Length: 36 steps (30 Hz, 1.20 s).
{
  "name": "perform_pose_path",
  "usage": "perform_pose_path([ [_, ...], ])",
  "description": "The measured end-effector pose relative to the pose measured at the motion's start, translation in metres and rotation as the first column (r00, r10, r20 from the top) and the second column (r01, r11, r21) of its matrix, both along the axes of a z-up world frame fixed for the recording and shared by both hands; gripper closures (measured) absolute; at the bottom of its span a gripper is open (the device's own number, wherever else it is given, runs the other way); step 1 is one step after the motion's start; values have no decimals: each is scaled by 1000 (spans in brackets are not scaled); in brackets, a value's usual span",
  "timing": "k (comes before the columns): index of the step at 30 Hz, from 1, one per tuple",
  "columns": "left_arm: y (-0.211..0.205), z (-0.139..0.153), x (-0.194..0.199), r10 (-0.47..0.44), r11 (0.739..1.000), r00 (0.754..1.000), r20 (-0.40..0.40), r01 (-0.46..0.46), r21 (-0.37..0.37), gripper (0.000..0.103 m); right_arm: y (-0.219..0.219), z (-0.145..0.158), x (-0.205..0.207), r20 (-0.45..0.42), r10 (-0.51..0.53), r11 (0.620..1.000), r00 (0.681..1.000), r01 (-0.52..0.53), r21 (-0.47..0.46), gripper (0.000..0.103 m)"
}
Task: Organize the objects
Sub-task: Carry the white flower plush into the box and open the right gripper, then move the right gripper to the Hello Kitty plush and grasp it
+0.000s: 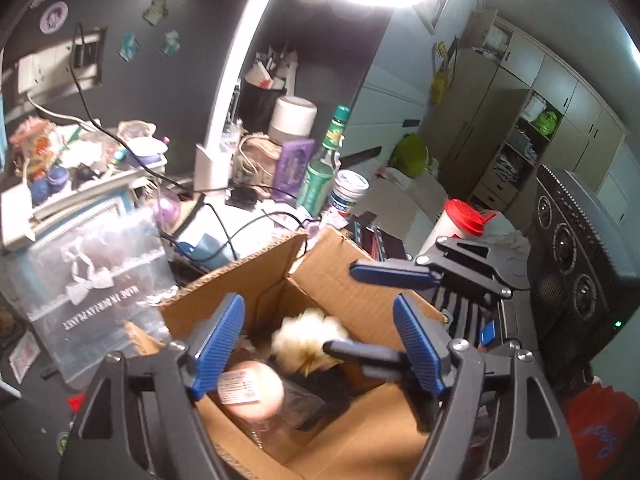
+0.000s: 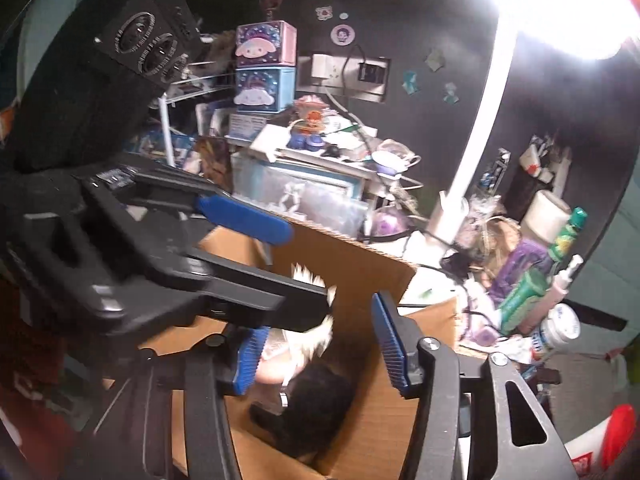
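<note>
An open cardboard box (image 1: 340, 280) stands on the cluttered desk below both grippers; it also shows in the right wrist view (image 2: 360, 268). Inside lie a cream fluffy ball (image 1: 304, 336), a pink round item in clear wrap (image 1: 256, 388) and a black soft item (image 1: 324, 392). My left gripper (image 1: 320, 344) is open and empty above the box's inside. My right gripper (image 2: 316, 348) is open and empty over the box too; in the left wrist view it (image 1: 352, 308) reaches in from the right. The left gripper crosses the right wrist view at the left (image 2: 304, 264).
A clear plastic gift bag (image 1: 96, 280) leans at the box's left. Behind the box are a green bottle (image 1: 324, 168), a white jar (image 1: 348, 192), a red-lidded cup (image 1: 460, 220), cables and a white lamp arm (image 1: 232, 92). A black heater (image 1: 580, 264) stands at the right.
</note>
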<state>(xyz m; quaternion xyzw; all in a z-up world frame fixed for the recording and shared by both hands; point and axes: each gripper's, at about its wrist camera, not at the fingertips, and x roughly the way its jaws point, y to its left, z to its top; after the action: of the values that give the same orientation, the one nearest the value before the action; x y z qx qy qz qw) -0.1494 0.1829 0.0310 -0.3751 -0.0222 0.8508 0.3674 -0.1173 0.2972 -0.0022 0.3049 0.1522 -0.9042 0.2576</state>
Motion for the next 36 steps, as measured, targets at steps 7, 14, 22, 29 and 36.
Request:
perform_pose_path([
  [7, -33, 11, 16, 70, 997, 996, -53, -69, 14, 29, -2, 0, 8, 22, 16, 999, 1000, -15, -35, 55],
  [14, -103, 26, 50, 226, 974, 965, -135, -223, 40, 28, -46, 18, 36, -1, 167, 978, 986, -166, -126, 55],
  [22, -200, 1, 97, 421, 905, 891, -170, -424, 17, 26, -150, 1, 68, 63, 404, 903, 913, -386, -189, 55],
  [29, -261, -46, 121, 474, 879, 873, -119, -476, 10, 23, -214, -71, 39, 230, 374, 919, 898, -326, -221, 47],
  [36, -290, -95, 117, 495, 868, 868, -37, -495, -22, 23, -226, -135, -10, 265, 198, 977, 944, -166, -137, 39],
])
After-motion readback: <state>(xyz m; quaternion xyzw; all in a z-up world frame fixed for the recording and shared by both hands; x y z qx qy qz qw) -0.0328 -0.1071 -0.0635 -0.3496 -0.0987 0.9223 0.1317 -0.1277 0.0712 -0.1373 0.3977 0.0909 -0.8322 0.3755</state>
